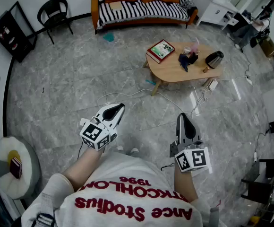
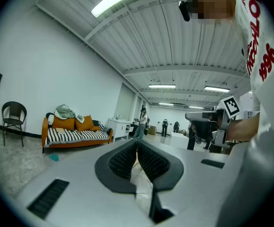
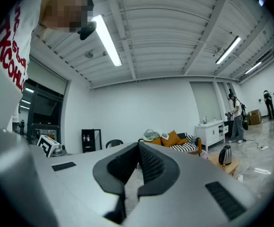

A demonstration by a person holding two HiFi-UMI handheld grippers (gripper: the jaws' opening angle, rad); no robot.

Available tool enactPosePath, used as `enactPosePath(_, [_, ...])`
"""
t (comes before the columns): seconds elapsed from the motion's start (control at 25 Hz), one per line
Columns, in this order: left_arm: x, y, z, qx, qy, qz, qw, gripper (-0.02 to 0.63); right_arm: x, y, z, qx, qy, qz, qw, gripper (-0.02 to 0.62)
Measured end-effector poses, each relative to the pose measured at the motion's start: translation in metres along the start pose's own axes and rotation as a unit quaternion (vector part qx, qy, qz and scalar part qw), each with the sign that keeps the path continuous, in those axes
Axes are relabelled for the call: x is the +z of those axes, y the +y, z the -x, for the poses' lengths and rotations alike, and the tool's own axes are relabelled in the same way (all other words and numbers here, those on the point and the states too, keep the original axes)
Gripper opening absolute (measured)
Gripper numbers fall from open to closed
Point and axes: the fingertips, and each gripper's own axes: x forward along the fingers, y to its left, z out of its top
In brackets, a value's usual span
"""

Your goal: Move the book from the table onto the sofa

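Observation:
The book (image 1: pixel 161 50), with a red and green cover, lies flat on the left end of the low wooden table (image 1: pixel 175 72). The orange sofa (image 1: pixel 141 8) with its striped seat stands against the far wall and also shows as sofa (image 2: pixel 75 134) and sofa (image 3: pixel 177 143). Both grippers are held out in front of the person, well short of the table. The left gripper (image 1: pixel 121 107) is shut and empty, as its own view of the left gripper (image 2: pixel 137 144) shows. The right gripper (image 1: pixel 181 117) is likewise shut on nothing, seen again as right gripper (image 3: pixel 138 148). The book is in neither gripper view.
A kettle (image 1: pixel 214 59) and small dark items share the table. Cables (image 1: pixel 141 93) trail over the floor in front of it. A black chair (image 1: pixel 55 14) and black shelf (image 1: pixel 12 30) stand far left, a white cabinet (image 1: pixel 215 6) far right, a round pouffe (image 1: pixel 9 167) near left.

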Motion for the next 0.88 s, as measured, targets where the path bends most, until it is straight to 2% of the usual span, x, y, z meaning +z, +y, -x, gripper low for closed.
enactPosePath(0.44, [0.002, -0.009, -0.015, 0.016, -0.001, -0.006, 0.9999, 0.023, 0.003, -0.023, 0.000, 0.015, -0.002, -0.001, 1.000, 0.026])
enactPosePath(0.64, [-0.002, -0.012, -0.028, 0.024, 0.000, -0.011, 0.9997, 0.023, 0.003, -0.040, -0.001, 0.029, -0.017, -0.022, 0.999, 0.026])
enactPosePath(0.88, [-0.003, -0.004, -0.046, 0.044, 0.004, -0.009, 0.9990, 0.023, -0.002, -0.067, -0.011, 0.038, -0.011, -0.031, 0.999, 0.026])
